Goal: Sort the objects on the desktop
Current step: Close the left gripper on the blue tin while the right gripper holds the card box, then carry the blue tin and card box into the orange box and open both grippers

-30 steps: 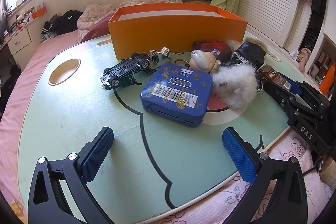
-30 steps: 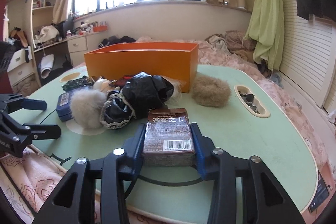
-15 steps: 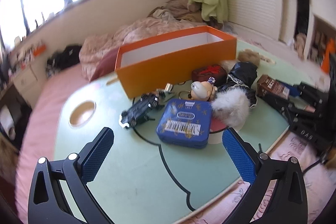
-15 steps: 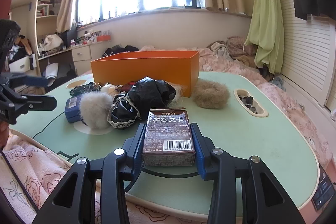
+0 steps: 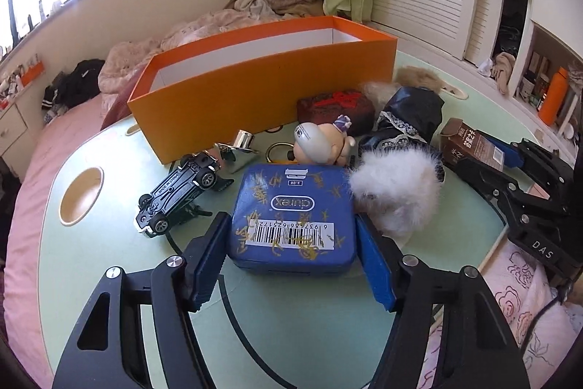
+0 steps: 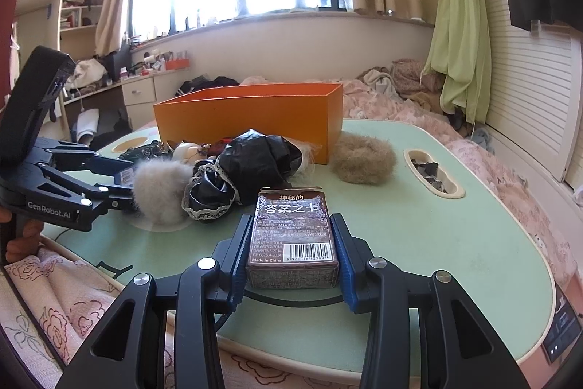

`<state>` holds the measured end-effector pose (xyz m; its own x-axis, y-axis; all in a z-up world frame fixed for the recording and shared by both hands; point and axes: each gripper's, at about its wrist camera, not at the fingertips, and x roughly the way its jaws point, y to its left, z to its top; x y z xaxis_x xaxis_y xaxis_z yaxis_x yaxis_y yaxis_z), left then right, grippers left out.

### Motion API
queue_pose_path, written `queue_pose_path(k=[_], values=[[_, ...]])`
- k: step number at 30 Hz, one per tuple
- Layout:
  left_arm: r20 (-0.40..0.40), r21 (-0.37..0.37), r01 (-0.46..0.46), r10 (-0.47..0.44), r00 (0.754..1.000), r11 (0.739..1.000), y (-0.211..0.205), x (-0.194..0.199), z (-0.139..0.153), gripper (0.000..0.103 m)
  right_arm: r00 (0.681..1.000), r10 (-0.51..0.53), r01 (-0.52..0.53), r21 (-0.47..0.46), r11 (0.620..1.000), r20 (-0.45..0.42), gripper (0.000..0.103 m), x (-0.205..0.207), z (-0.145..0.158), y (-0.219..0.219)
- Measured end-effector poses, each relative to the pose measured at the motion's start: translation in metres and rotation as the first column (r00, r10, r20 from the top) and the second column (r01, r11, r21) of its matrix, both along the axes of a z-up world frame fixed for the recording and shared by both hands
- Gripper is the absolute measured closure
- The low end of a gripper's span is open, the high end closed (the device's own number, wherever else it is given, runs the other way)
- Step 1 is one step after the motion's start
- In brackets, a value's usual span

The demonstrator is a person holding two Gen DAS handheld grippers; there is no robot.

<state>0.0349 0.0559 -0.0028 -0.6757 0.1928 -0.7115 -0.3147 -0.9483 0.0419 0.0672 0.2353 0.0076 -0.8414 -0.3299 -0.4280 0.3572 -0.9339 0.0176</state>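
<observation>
A blue tin [image 5: 291, 206] with a barcode label lies on the green table [image 5: 109, 279]. My left gripper [image 5: 291, 217] straddles it; its jaws are closing, and the blue pads [image 5: 207, 257] sit against the tin's two sides. My right gripper [image 6: 291, 217] is shut on a brown card box [image 6: 293, 232], held just over the table's near edge. In the left wrist view that box [image 5: 470, 144] shows at the right. Behind the clutter stands an open orange box [image 5: 262, 97].
Around the tin lie an overturned toy car [image 5: 175, 195], a white fluffy ball [image 5: 397, 192], a small doll [image 5: 320, 141], black lacy cloth [image 5: 408, 112] and a dark red box [image 5: 335, 104]. A beige fluffy ball [image 6: 364, 159] sits by the orange box. The table rests on a pink bed.
My left gripper has moved forward over the blue tin and its jaws have closed in from wide open to the tin's sides. The right gripper still holds the card box in the same place.
</observation>
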Motion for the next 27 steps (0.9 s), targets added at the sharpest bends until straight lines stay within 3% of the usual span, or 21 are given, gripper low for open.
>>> queue_pose_path(k=[8,12,15,20,22,26,27], values=[[-0.071,0.078,-0.008,0.013,0.997,0.997,-0.018,0.043,0.023,0.037,1.000,-0.009,0.009,-0.005,1.000,-0.022,0.063,0.003,0.002,0.003],[-0.105,0.058,0.012,-0.006,0.994,0.998,-0.018,0.055,0.037,0.037,0.999,-0.006,0.006,0.004,1.000,-0.041,0.063,0.007,0.005,0.002],[-0.090,0.060,-0.005,0.011,0.996,0.998,-0.018,0.047,0.026,0.036,0.999,-0.003,0.003,0.005,1.000,-0.035,0.063,0.005,0.004,0.002],[0.028,0.054,-0.036,0.035,0.999,0.998,-0.019,0.028,-0.004,0.034,1.000,-0.002,0.002,-0.005,1.000,-0.020,0.063,0.003,0.003,0.004],[0.032,0.074,-0.062,0.059,0.998,0.995,-0.023,0.026,-0.005,0.022,1.000,-0.002,0.002,-0.006,1.000,-0.020,0.063,0.003,0.003,0.005],[0.016,0.077,-0.071,0.070,0.997,0.994,-0.024,0.030,-0.006,0.022,1.000,0.001,-0.001,-0.008,1.000,-0.014,0.063,0.003,0.003,0.005],[0.006,0.079,-0.064,0.064,0.998,0.995,-0.023,0.031,-0.007,0.030,1.000,0.000,0.000,-0.008,1.000,-0.015,0.063,0.003,0.003,0.005]])
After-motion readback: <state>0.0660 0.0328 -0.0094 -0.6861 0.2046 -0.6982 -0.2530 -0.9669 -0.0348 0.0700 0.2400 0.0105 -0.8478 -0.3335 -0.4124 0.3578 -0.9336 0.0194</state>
